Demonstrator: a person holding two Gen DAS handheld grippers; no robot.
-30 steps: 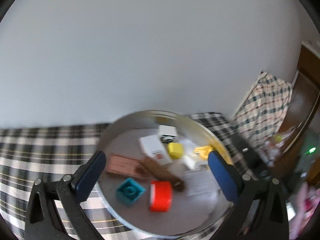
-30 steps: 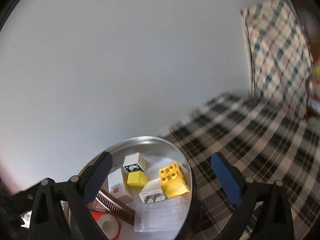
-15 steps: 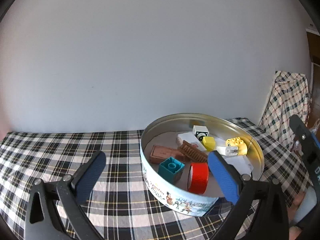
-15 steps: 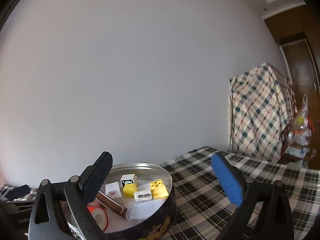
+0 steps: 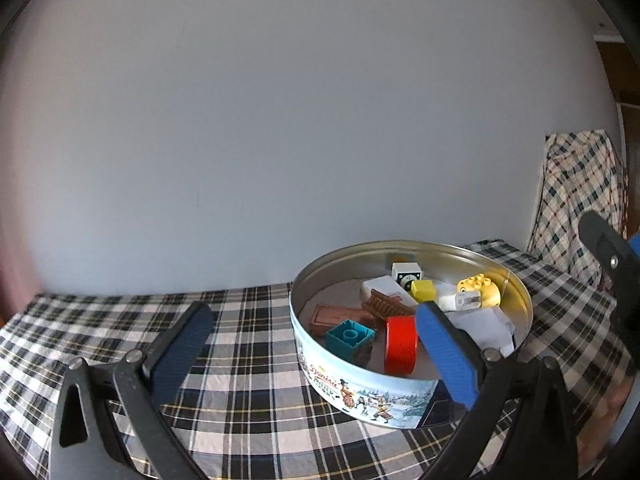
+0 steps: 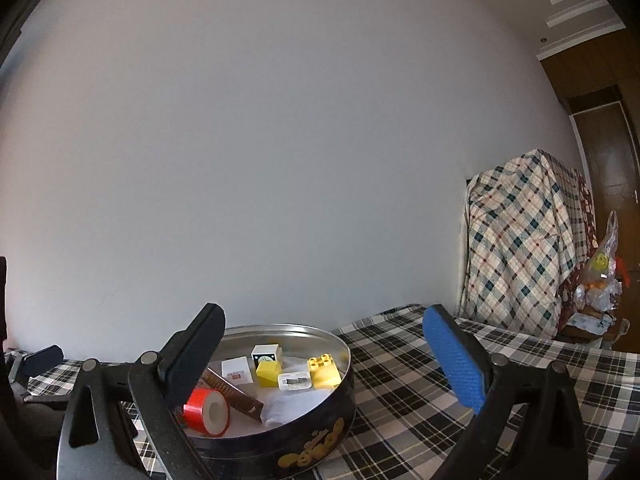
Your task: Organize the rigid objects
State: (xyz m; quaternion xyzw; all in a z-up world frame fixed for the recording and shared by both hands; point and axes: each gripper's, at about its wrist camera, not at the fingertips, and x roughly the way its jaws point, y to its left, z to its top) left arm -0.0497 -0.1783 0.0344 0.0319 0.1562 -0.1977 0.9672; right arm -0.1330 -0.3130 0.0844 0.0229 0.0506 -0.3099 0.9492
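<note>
Both tongs gape wide and empty; the round tin (image 5: pixel 400 376) of blocks (near the counter's back edge) sits right-forward of the left tongs (image 5: pixel 316 348), left-forward of the right tongs (image 6: pixel 324 356).

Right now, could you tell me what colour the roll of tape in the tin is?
Red, with a pale core; the tape roll shows best in the right wrist view.

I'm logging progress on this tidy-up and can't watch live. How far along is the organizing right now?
Looks mostly done: the round tin already holds the red tape roll, teal block, yellow brick, small yellow cube, comb and white plug. In hand: nothing; the left gripper and right gripper are both open and empty. Left: no loose items show on the checked cloth.
</note>
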